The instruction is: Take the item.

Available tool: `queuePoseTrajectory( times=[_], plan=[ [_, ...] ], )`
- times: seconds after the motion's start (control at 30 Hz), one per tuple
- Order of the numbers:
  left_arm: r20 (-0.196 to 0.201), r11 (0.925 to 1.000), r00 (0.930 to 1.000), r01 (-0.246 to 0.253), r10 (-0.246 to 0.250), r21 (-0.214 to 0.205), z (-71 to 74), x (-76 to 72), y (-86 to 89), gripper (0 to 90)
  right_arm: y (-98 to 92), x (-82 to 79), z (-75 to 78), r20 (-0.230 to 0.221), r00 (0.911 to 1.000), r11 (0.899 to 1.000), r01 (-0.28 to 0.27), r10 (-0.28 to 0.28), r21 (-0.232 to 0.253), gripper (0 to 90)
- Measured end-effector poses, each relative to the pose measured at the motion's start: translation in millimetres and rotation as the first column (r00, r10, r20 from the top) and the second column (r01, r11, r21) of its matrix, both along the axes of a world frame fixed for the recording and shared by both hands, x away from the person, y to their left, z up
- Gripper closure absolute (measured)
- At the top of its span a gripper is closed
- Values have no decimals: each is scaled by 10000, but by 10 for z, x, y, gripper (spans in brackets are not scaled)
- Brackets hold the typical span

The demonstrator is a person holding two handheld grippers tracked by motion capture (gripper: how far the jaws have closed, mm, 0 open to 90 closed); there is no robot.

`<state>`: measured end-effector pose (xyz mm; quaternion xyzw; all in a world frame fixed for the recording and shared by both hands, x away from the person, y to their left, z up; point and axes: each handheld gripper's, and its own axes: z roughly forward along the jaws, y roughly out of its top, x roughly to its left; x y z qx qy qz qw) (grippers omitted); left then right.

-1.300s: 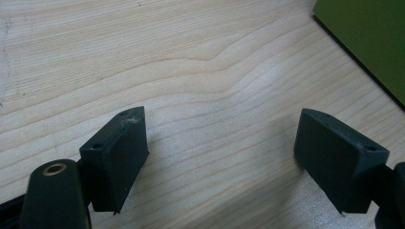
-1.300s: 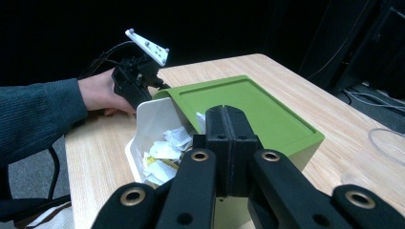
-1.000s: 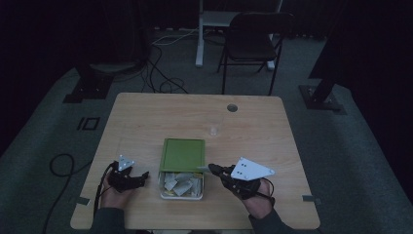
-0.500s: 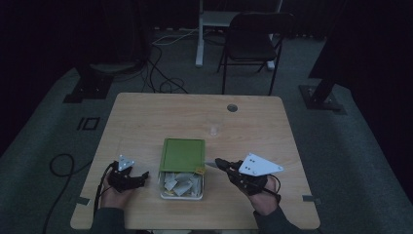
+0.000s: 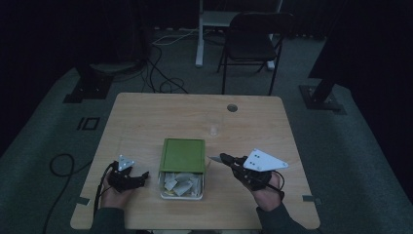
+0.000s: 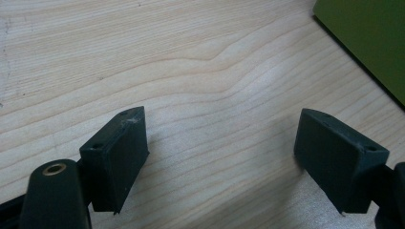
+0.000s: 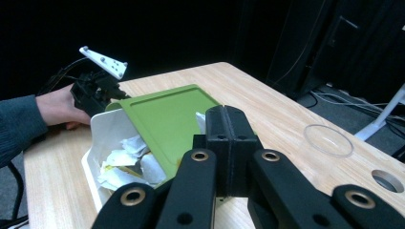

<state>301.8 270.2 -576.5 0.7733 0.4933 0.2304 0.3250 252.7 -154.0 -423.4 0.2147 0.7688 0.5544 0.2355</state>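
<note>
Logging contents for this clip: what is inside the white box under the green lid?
The white box holds crumpled white paper wrappers in its open near part. The green lid covers the far part, hiding whatever lies beneath it.

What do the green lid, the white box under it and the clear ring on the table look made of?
Green lid: probably matte plastic, flat even colour, no gloss. White box: likely smooth plastic, thin rounded rim; it holds crumpled white wrappers. Clear ring: transparent, glass or clear plastic; the table grain shows through.
</note>
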Motion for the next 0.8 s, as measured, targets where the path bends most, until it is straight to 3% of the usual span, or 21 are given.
queuePoseTrajectory(
  times=[0.8],
  plan=[
    [-3,10000,10000,-1,1,-1,0,0,0,197,-219,262,-30,-36,9955,9950,944,-944,328,900]
  ],
)
